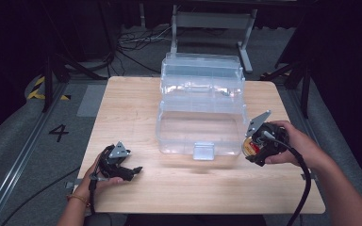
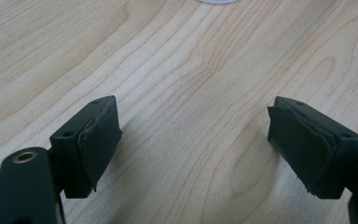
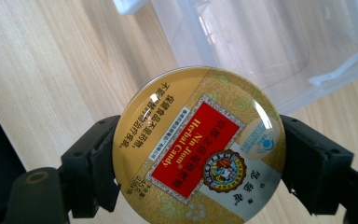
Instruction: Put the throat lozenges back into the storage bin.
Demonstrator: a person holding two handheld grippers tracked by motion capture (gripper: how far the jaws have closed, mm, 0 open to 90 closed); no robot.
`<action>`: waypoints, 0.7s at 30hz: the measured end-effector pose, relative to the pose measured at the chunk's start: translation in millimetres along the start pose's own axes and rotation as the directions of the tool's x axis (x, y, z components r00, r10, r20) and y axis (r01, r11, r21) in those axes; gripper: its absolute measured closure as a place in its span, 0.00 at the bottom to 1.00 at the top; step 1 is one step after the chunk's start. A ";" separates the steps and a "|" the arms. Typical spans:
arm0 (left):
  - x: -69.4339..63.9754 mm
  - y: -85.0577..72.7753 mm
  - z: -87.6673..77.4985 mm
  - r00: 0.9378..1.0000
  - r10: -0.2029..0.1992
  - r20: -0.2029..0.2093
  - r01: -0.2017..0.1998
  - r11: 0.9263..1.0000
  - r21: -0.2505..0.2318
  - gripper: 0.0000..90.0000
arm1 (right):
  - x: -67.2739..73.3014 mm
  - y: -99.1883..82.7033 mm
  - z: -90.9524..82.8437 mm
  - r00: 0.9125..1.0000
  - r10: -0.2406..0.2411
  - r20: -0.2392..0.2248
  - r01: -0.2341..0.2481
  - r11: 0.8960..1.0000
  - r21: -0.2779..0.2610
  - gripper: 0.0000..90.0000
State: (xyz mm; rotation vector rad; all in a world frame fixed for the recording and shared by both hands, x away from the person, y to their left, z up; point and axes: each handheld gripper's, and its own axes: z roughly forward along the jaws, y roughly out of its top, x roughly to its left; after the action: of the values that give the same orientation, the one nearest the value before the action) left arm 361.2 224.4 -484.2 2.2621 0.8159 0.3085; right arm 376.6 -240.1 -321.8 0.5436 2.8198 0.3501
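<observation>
Now the right gripper (image 3: 198,154) squeezes the round tin (image 3: 199,145) by its edges, low in the frame beside the clear box (image 1: 201,113); smooth metal looks hard, light, slippery; left gripper (image 2: 193,140) gapes empty.

A: The round gold candy tin with the red label (image 3: 199,147), how much of it is in the right gripper view?

B: Its lower rim runs off the bottom edge, and the small print left of the red label is too fine to read.

A: And from the high view?

B: The right gripper (image 1: 259,149) covers most of it. Beside the tin, the clear plastic storage box (image 1: 200,110) blurs at its front latch.
</observation>
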 end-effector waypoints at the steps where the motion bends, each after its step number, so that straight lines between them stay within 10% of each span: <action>1: 0.0 0.0 0.0 1.000 0.000 0.000 0.000 1.000 0.000 0.19 | -2.4 1.0 -1.2 1.000 -0.001 0.005 0.001 1.000 0.001 0.23; 21: 0.0 0.2 0.2 1.000 -0.001 -0.001 0.001 1.000 0.001 0.19 | -54.7 35.6 16.2 0.999 0.040 0.023 -0.040 0.999 0.020 0.23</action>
State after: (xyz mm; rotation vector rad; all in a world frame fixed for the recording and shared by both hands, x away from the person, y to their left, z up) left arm 361.3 224.2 -484.1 2.2627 0.8171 0.3088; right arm 442.2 -226.4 -316.5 0.6052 2.7967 0.3202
